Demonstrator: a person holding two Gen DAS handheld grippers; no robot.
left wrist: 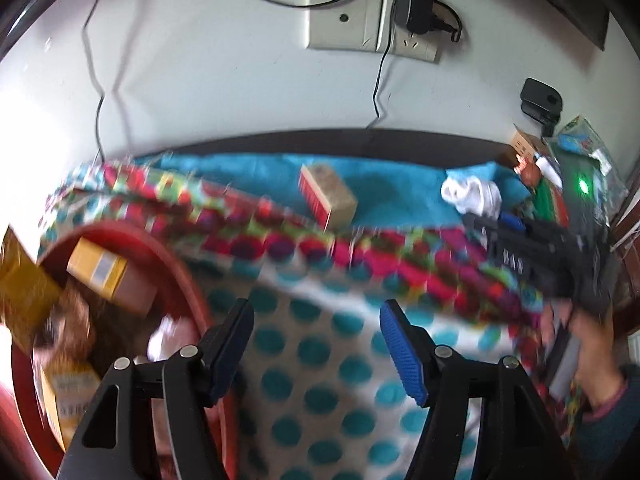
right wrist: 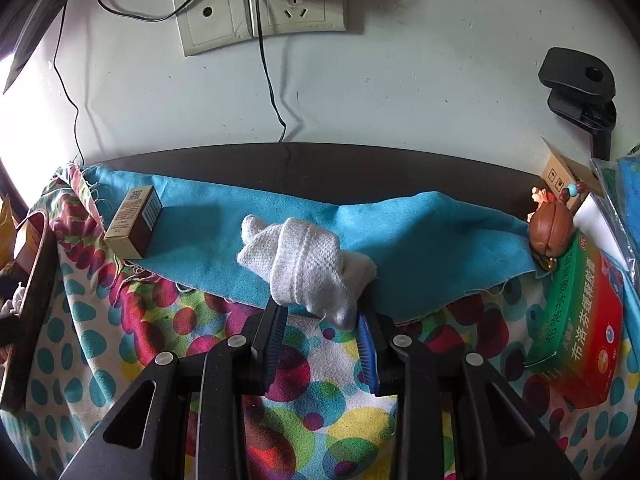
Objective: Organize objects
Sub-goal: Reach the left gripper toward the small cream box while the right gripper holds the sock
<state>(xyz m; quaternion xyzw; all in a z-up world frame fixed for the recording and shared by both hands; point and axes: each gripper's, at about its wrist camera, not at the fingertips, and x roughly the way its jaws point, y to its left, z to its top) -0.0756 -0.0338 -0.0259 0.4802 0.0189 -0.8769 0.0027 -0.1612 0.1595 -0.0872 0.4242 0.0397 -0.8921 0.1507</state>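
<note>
My left gripper [left wrist: 316, 312] is open with nothing between its fingers. It hangs over the spotted cloth [left wrist: 320, 380], just right of a red basket [left wrist: 192, 280] that holds a yellow box [left wrist: 100, 272] and other packets. A rolled white sock [right wrist: 308, 264] lies on the blue cloth [right wrist: 420, 232]. My right gripper [right wrist: 320, 316] is shut on the sock's near end. A small brown box [right wrist: 134, 222] lies on the blue cloth to the left. The left wrist view is blurred. It shows the sock [left wrist: 472, 196] and the box [left wrist: 330, 196] farther back.
A green and red medicine box [right wrist: 580, 320] and a brown nut-shaped toy [right wrist: 550, 226] sit at the right. Wall sockets [right wrist: 260, 12] with cables and a black mount [right wrist: 576, 76] are on the white wall behind. A hand [left wrist: 592, 344] shows at the right edge.
</note>
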